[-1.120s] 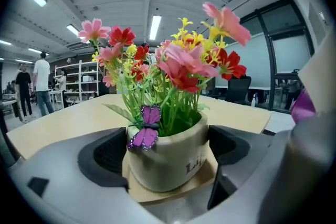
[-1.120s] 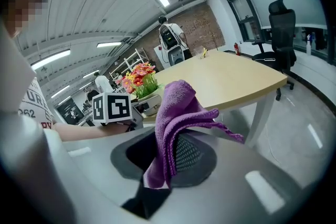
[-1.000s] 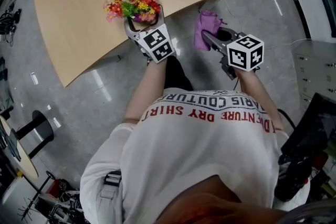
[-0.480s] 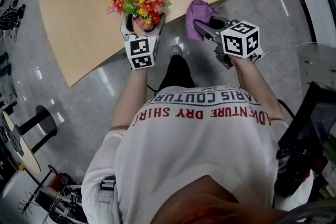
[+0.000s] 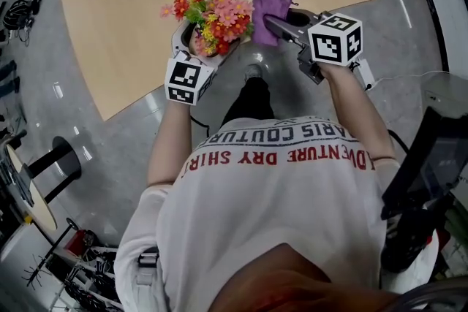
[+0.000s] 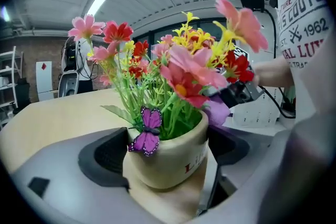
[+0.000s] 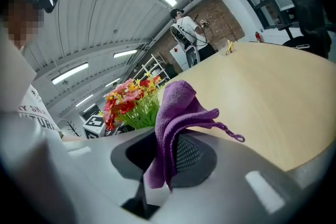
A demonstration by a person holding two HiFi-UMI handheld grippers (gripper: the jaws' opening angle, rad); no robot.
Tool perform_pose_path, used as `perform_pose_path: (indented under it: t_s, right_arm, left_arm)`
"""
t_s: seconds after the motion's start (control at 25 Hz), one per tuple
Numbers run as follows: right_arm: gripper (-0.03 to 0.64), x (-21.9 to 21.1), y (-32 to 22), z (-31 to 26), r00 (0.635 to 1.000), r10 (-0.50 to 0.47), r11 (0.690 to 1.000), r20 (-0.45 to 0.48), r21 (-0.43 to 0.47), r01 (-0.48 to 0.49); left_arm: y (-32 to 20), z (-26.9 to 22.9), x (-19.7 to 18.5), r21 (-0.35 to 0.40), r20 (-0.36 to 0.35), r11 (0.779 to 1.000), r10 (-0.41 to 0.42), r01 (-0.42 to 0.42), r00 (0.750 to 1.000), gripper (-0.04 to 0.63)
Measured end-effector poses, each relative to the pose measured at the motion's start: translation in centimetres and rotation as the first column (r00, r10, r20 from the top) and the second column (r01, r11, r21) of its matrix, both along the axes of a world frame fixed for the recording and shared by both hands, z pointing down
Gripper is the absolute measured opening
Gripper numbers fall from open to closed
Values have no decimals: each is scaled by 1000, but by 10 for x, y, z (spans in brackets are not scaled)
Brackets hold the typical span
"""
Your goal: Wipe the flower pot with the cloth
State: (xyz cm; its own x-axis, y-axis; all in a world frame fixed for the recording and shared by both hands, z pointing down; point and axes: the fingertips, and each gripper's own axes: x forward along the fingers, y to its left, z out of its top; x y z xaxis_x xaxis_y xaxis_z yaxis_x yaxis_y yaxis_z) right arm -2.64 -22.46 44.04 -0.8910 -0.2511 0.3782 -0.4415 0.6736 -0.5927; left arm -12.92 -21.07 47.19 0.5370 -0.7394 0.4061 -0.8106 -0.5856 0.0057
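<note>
A cream flower pot [image 6: 173, 157] with red, pink and yellow flowers [image 5: 216, 9] and a purple butterfly [image 6: 148, 131] is held off the table between the jaws of my left gripper [image 5: 208, 46], which is shut on it. My right gripper [image 5: 272, 24] is shut on a purple cloth [image 5: 269, 2], bunched up between its jaws [image 7: 173, 131]. The cloth sits just right of the flowers, close to the pot's side; in the left gripper view it [image 6: 218, 110] shows right behind the pot's rim. Whether cloth and pot touch, I cannot tell.
A light wooden table [image 5: 131, 18] with a curved edge lies ahead and to the left. Grey shiny floor [image 5: 409, 33] spreads to the right. A round side table [image 5: 22, 193] on a black foot stands at the lower left. A person [image 7: 184, 26] stands far off.
Both grippers have risen and come together. The pot has moved right and toward the cloth; the cloth has moved left and up until it is beside the flowers.
</note>
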Motion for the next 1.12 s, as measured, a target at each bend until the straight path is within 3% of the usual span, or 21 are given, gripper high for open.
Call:
perform_pose_path:
  t_s: [0.28, 0.48, 0.6, 0.72, 0.84, 1.12]
  right_arm:
    - [55, -20, 26, 9, 993, -116, 993, -6, -22, 115]
    - [55, -32, 9, 28, 989, -138, 987, -43, -91, 134]
    - [55, -37, -8, 51, 977, -144, 986, -159, -105, 129]
    - [54, -38, -15, 81, 939, -146, 989, -310, -74, 129]
    - [53, -38, -26, 99, 911, -149, 989, -385, -55, 139]
    - [55, -27, -26, 86, 926, -149, 988, -345, -82, 129]
  left_arm:
    - [18, 2, 6, -10, 6, 1000, 25, -25, 1000, 492]
    - [7, 6, 0, -33, 24, 999, 41, -40, 999, 492]
    - [-4, 12, -7, -32, 25, 999, 44, -43, 999, 492]
    - [-4, 20, -8, -30, 27, 999, 40, -39, 999, 492]
    - [-14, 30, -8, -28, 25, 999, 39, -39, 999, 492]
    - [-13, 20, 0, -39, 24, 998, 40, -39, 999, 492]
